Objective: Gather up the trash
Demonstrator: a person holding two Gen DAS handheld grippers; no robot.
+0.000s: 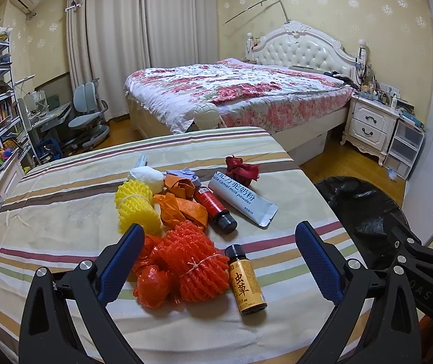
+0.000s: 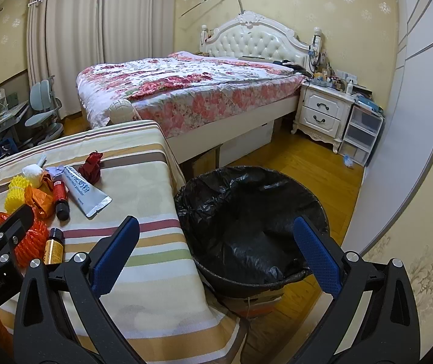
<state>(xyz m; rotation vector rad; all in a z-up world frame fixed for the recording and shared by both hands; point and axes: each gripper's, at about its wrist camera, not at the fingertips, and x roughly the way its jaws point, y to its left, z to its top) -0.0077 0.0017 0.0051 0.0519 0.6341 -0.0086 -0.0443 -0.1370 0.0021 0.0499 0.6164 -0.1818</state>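
On the striped cloth table (image 1: 64, 194), near its right edge:
- two foam nets, knobbly, string-tied: one orange (image 1: 195, 261), one yellow (image 1: 137, 206);
- two small bottles, lying: amber (image 1: 246, 282) and red (image 1: 214, 207), black caps toward me, long axes running away;
- one flat foil sachet (image 1: 242, 201) (milk powder).

My left gripper (image 1: 219, 261) gapes around the orange net, touching nothing. My right gripper (image 2: 216, 251) hangs agape over the black-lined round bin (image 2: 246, 212) beside the table.

Tablecloth (image 1: 64, 200): striped woven cloth, matt. Bin liner (image 2: 246, 212): glossy crinkled black plastic. Fruit nets (image 1: 192, 261): foam mesh. Floor (image 2: 301, 163): polished wood.
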